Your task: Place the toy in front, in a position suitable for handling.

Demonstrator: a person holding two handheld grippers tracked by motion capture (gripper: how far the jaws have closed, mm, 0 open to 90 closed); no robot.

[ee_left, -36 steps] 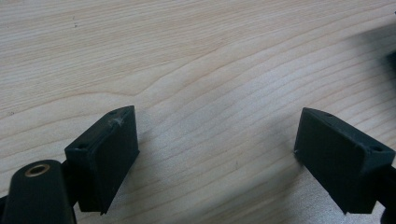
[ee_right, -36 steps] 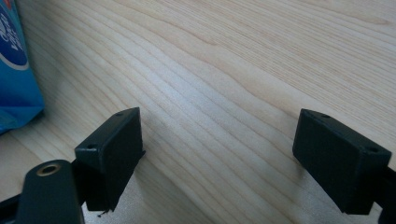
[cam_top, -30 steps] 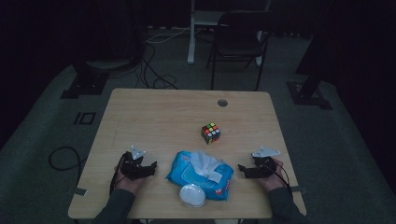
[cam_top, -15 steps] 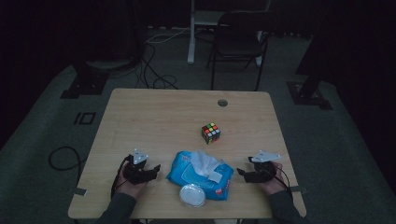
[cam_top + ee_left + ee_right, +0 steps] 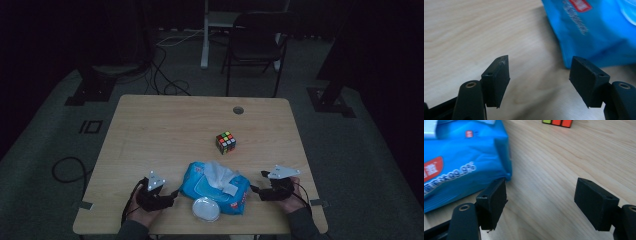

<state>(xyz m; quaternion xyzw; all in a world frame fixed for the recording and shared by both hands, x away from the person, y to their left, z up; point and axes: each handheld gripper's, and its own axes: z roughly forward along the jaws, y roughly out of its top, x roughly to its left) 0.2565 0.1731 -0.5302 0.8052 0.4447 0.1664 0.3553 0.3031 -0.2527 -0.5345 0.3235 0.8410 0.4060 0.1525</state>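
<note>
Two grippers flank one blue wipes pack (image 5: 214, 186) at the bench's (image 5: 165, 130) near edge in the high view, beside one clear lid (image 5: 205, 208) and one cube (image 5: 226, 142). Left gripper (image 5: 539, 77) view: jaws wide, empty; closing late could shove the pack. Right gripper (image 5: 540, 200) view: wide, empty, one pad just beside the pack's corner, which may crumple

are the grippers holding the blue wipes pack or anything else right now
Nothing is held. The left gripper and the right gripper both stand open over bare table, one at each end of the wipes pack, with nothing between the jaws.
</note>
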